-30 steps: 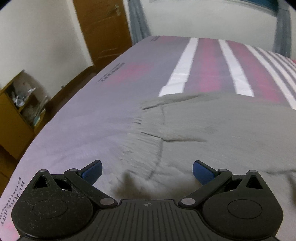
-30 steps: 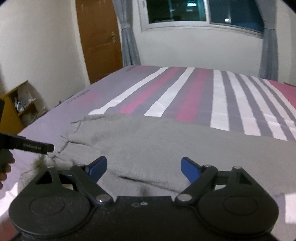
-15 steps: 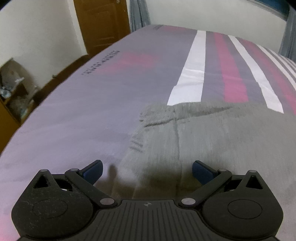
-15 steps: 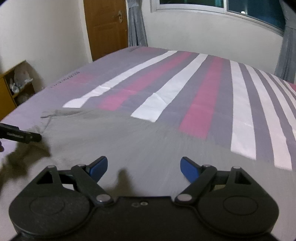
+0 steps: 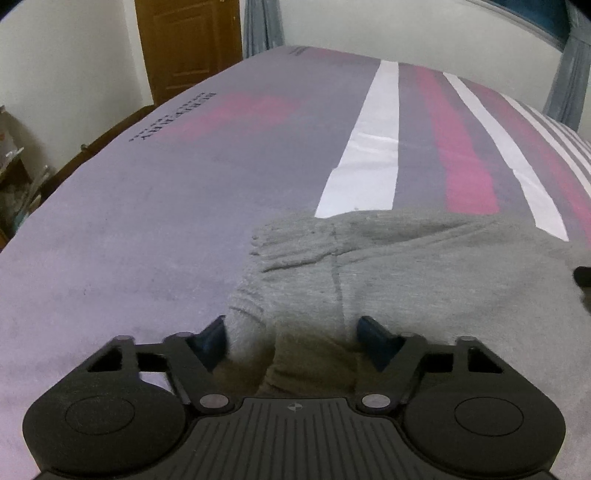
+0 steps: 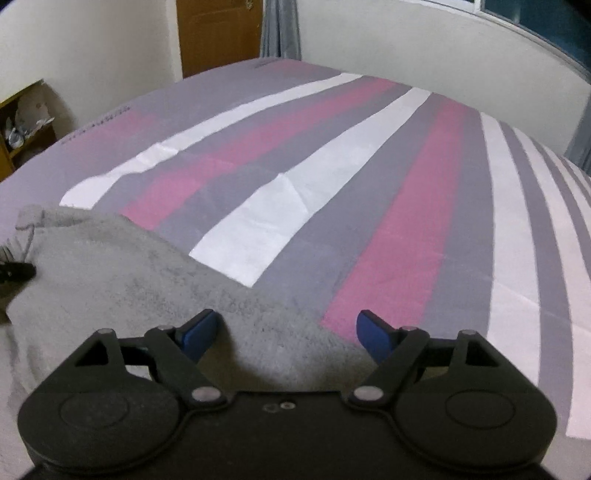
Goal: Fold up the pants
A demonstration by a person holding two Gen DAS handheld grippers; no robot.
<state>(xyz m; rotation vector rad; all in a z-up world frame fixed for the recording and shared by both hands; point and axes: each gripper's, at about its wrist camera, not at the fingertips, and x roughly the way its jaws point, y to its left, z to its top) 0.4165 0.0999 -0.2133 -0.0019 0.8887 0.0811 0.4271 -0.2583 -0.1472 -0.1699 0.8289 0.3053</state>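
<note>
Grey fleece pants (image 5: 388, 273) lie on a striped bed sheet (image 5: 184, 192). In the left wrist view the ribbed waistband end lies just ahead. My left gripper (image 5: 291, 332) is open, low over the pants, with the fabric edge between its blue fingertips (image 5: 369, 328). In the right wrist view the pants (image 6: 122, 273) fill the lower left. My right gripper (image 6: 286, 326) is open, with the pants' far edge between its fingers. The other gripper's tip (image 6: 16, 271) shows at the left edge.
The bed has purple, pink and white stripes (image 6: 388, 221). A wooden door (image 5: 188, 40) and grey curtain (image 5: 262, 26) stand behind it. A wooden shelf (image 6: 22, 122) with clutter stands at the left wall. A window (image 6: 535, 14) is at the upper right.
Both grippers have moved forward and down onto the pants. The fabric edges now sit between the open fingers. The views tilted down toward the bed.
</note>
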